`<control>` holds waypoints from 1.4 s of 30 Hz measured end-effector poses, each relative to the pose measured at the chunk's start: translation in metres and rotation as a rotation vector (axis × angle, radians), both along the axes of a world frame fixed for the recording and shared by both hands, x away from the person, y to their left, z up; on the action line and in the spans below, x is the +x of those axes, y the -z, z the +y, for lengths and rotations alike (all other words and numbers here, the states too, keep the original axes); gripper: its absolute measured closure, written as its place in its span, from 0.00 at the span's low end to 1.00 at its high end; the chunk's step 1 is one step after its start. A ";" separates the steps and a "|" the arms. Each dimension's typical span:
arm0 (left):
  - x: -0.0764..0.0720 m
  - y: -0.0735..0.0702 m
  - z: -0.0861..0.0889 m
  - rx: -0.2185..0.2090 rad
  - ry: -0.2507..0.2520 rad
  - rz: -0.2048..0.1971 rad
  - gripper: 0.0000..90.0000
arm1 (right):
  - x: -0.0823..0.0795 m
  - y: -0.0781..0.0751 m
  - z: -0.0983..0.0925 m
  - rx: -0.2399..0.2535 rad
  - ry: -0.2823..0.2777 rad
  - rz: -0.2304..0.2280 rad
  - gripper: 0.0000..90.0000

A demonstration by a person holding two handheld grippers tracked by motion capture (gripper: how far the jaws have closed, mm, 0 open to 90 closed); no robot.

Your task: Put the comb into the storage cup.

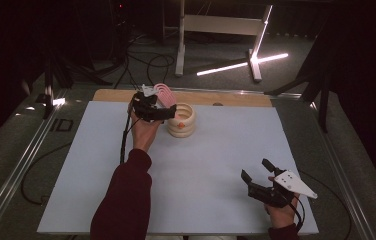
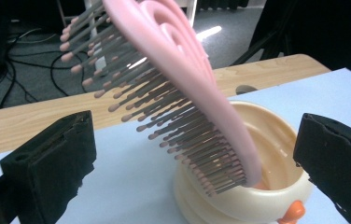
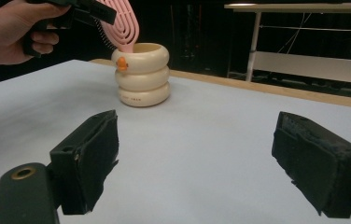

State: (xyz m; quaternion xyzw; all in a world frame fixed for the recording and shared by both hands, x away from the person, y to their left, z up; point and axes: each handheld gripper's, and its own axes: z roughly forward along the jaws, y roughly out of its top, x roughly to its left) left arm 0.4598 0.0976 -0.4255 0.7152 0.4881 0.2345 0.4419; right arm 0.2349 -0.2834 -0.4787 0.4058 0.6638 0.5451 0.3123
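Brush (image 2: 173,70) in cup (image 2: 276,140) — L gripper (image 2: 192,154) open.

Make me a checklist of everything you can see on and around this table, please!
Surface: pale blue mat over a wooden table; a strip of wood shows at the far edge.
Job's things: pink hairbrush stands tilted in the cream ringed cup, handle end down inside, bristles toward the left gripper. The cup has a small orange knob on its side.
Clutter: nothing seen on the mat.
Grippers: left gripper is open, its jaws either side of the brush, not touching it. Right gripper is open and empty, near the mat's near right corner.
Cables: one trails from each gripper; more lie on the floor behind.
Surroundings: dark room, white frame stand, bright light strips.
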 end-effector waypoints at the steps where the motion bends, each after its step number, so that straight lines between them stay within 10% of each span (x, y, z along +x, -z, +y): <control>1: -0.002 -0.003 0.000 0.008 0.017 -0.004 0.00 | 0.000 0.000 0.000 0.000 0.000 0.000 0.16; 42: -0.020 -0.014 0.019 0.024 0.127 -0.005 0.00 | 0.000 0.000 0.003 -0.008 -0.004 0.000 0.16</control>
